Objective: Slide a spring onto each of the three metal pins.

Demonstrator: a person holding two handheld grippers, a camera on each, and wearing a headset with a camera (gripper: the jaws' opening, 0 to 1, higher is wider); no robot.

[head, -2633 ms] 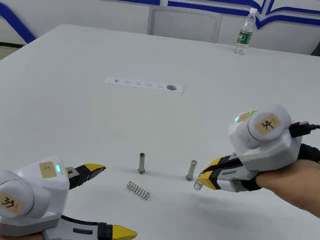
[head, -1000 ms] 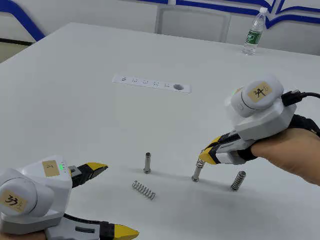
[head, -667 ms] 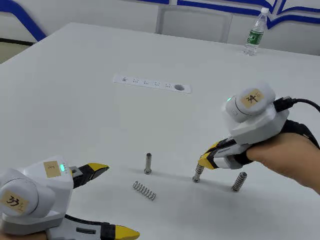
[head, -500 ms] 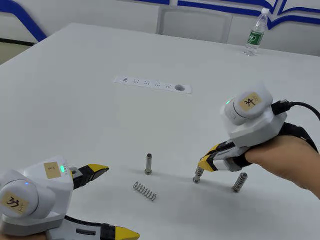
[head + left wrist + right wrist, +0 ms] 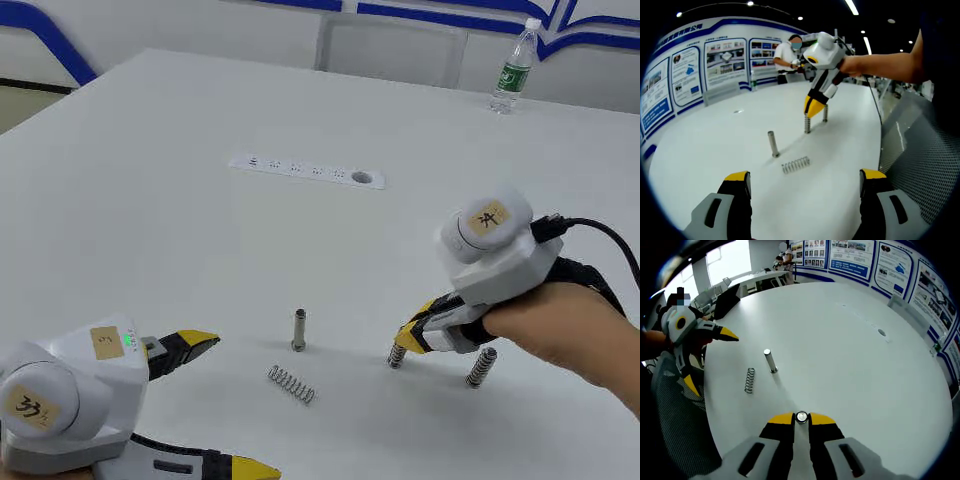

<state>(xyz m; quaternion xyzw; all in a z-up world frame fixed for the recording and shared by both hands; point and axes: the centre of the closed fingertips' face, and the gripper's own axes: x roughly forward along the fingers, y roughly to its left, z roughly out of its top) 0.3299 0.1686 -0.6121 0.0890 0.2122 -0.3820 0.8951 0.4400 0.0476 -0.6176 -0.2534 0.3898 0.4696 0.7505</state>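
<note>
Right gripper (image 5: 400, 345) pinched close on the middle pin (image 5: 801, 417), a spring on it. Loose spring (image 5: 291, 384) lies flat just before the bare pin (image 5: 299, 329) — long axis crosswise to my left gripper (image 5: 805, 175), the nearer one, jaws spread wide.

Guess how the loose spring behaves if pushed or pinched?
Loose spring lies on its side on the smooth table, so a push probably rolls it. Thin open coils suggest light, likely squashing under a hard pinch.
</note>
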